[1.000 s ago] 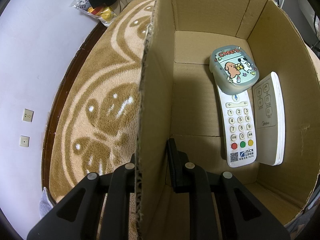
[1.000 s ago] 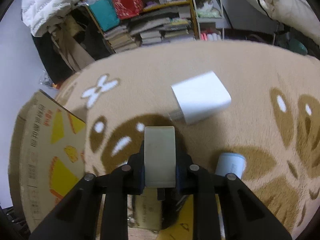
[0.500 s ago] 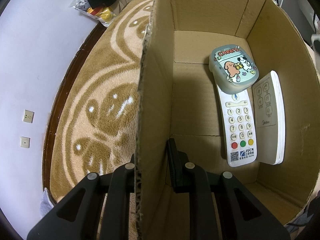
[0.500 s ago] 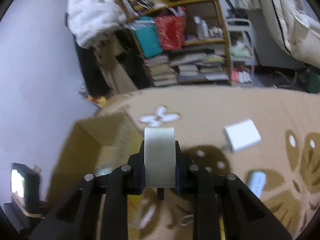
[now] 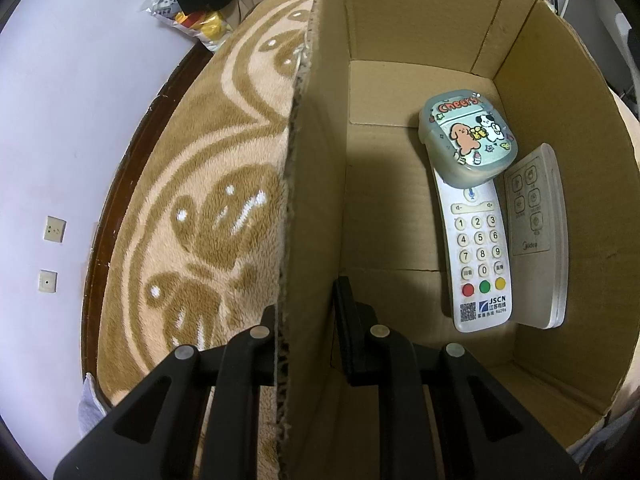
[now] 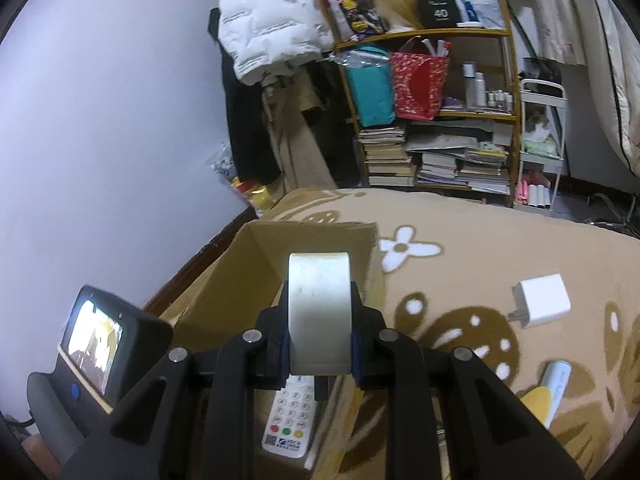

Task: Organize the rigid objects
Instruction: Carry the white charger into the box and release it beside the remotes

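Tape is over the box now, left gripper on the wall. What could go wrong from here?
The tape roll, clamped on its flat sides by the right gripper, may roll when dropped and knock the little case perched on the remote. The left gripper pinches one thin box wall, which could bend.

The left gripper [image 5: 306,332] points steeply downward, its black jaws clamped on the upright brown cardboard box wall [image 5: 312,208], one finger on each side. The right gripper [image 6: 320,332] tilts moderately downward, its black jaws pressed against both flat sides of a pale roll of tape [image 6: 320,312].
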Motion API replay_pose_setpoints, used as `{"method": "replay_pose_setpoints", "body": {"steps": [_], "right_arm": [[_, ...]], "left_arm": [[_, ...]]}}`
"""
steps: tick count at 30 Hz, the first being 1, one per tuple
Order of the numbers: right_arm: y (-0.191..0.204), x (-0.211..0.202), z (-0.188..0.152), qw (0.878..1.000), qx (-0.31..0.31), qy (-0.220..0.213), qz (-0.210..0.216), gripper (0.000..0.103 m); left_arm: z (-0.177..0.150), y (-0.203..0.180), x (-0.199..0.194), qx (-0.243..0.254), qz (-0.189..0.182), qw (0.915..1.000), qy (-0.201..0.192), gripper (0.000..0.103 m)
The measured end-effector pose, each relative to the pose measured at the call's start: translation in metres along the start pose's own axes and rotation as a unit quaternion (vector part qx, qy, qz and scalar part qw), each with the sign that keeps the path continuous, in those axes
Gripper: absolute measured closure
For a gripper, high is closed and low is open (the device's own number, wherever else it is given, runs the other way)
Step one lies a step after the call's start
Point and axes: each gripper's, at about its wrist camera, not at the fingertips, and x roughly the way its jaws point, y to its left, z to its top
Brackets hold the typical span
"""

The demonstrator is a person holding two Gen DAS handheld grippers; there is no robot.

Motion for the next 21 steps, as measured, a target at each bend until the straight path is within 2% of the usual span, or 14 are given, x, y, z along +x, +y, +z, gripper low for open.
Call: {"method": "replay_pose_setpoints", "body": {"steps": [15, 21], "right_arm": [[0.010, 0.024, -0.019, 0.998, -0.023, 0.050, 0.008, 0.079], [0.008, 0.028, -0.021, 0.998, -0.024, 0.057, 0.008, 0.079]], "left_arm": [[0.000, 0.002, 0.001, -0.001, -0.002, 1.0000, 0.001, 0.086], [0.000, 0.001, 0.001, -0.001, -0.002, 1.0000, 0.001, 0.086]]}}
